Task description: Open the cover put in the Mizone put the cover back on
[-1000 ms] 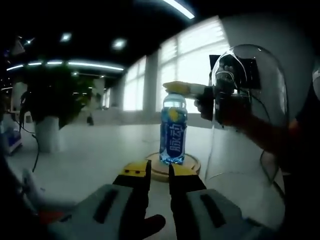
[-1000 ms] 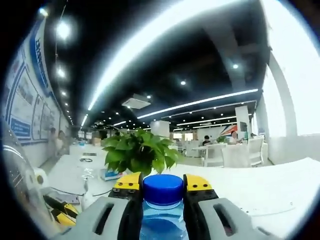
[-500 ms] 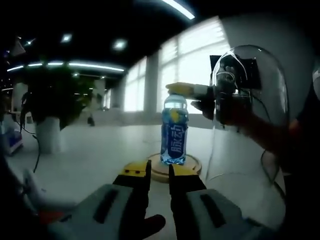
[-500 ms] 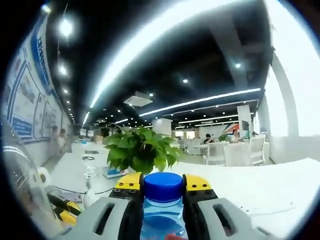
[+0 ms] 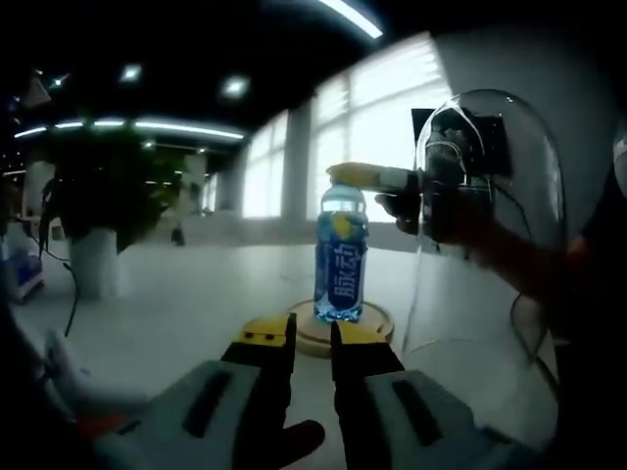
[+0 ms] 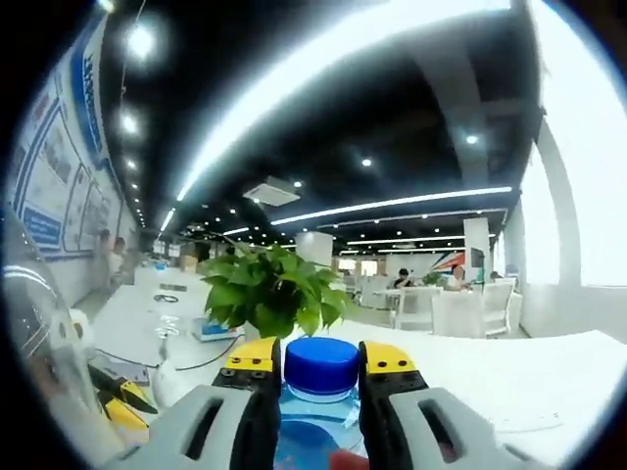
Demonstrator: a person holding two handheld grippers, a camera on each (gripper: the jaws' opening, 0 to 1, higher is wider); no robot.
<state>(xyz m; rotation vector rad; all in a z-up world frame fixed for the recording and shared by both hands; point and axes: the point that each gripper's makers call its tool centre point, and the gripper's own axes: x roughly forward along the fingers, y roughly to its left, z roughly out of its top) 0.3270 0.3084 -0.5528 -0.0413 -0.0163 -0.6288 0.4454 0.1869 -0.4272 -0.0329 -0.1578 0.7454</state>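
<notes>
My right tongs point(image 6: 319, 377), still clamped on the Mizone bottle point(image 5: 340, 257), have barely shifted it atop the wooden base point(image 5: 338, 328) on the counter point(image 5: 176, 304), glass cover point(image 5: 485, 225) waiting alongside, left tongs point(image 5: 312, 338) near-closed, empty.

Mizone bottle point(image 5: 340, 262): glossy clear plastic | cover point(image 5: 487, 225): clear, glossy | base point(image 5: 312, 334): wood

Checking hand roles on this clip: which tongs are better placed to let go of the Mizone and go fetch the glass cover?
Right, probably. The right tongs already hold the Mizone bottle at its blue cap, standing on the wooden base, with the glass cover just beside them. The left tongs sit shut, short of the base.
</notes>
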